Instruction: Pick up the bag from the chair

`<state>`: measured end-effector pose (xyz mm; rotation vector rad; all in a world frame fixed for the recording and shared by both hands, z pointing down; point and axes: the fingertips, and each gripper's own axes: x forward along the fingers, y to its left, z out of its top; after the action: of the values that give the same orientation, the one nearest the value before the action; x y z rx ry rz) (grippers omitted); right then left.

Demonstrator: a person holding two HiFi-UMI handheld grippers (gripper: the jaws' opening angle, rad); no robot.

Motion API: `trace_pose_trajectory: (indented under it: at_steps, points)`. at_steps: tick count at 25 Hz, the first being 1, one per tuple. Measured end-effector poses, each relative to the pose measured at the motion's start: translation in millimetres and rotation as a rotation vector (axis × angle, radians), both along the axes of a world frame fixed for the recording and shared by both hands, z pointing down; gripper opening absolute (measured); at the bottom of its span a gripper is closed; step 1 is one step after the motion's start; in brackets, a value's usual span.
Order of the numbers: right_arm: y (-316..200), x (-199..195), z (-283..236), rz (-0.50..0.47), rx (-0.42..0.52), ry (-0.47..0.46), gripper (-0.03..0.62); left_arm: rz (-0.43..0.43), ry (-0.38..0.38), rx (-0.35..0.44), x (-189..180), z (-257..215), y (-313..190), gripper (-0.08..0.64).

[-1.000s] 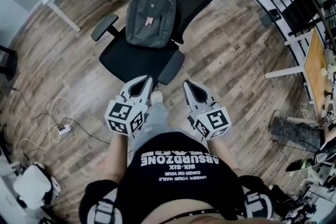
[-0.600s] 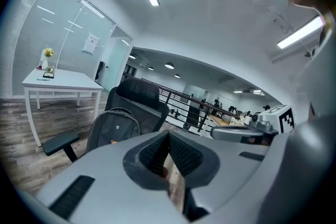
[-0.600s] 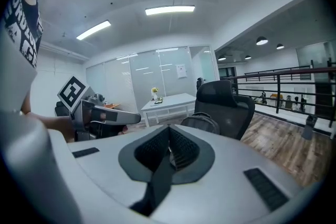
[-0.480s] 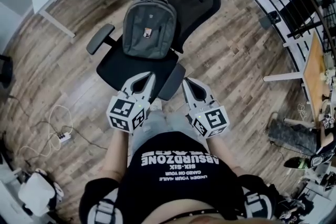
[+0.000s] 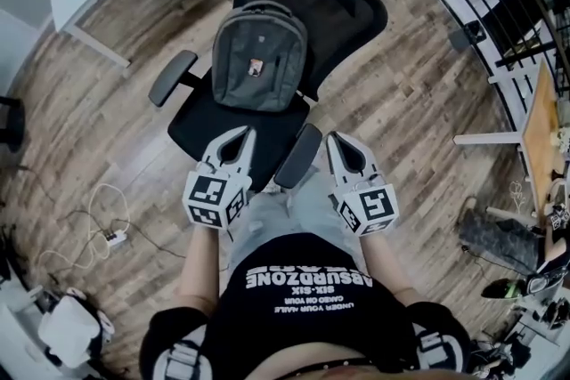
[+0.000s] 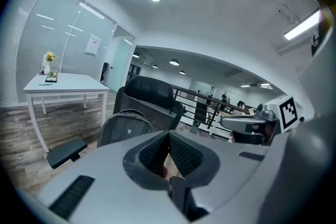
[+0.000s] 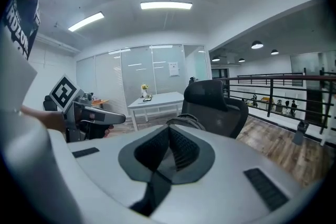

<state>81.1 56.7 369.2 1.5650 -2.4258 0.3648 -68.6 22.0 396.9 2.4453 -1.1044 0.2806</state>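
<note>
The step in hand looks like the approach: nothing has been grasped yet. The grey bag (image 5: 260, 58) stands upright on the seat of the black chair (image 5: 212, 118), leaning against the backrest, in the upper middle of the head view. The left tongs (image 5: 240, 134) and the right tongs (image 5: 339, 140) are held low in the centre of that view, one on each side of the chair's near armrest (image 5: 297, 156), pointing toward the seat but well short of the bag. In the left gripper view the two ribbed jaws meet at their tips with nothing between them, and the right gripper view shows the same. Both pairs are therefore closed and empty, with the bag showing just above each pair's tips. The next move probably calls for bringing one pair forward and up over the seat and spreading its jaws. They could then close on something thin enough to pinch, most likely the carry loop at the bag's top edge, though that loop is too small to make out clearly here. The near armrest lies between the two pairs, so the reach would have to clear it.
</note>
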Motion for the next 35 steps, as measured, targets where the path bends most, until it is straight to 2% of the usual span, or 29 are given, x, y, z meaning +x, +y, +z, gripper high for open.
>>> trace_pose_trajectory:
  at_steps: [6, 12, 21, 28, 35]
  points:
    - [-51, 11, 28, -0.024, -0.079, 0.001, 0.017, -0.09, -0.047, 0.01, -8, 10, -54, 0.017]
    - [-105, 16, 48, -0.087, -0.123, -0.014, 0.018, -0.156, -0.128, 0.019, -8, 29, -105, 0.017]
    - [-163, 27, 86, -0.122, -0.172, -0.017, 0.018, -0.235, -0.178, -0.022, -13, 68, -161, 0.017]
    - [-198, 34, 131, -0.142, -0.222, -0.03, 0.018, -0.252, -0.24, -0.048, -9, 107, -193, 0.017]
    - [-221, 30, 161, -0.153, -0.252, -0.035, 0.018, -0.241, -0.248, -0.084, -8, 138, -215, 0.018]
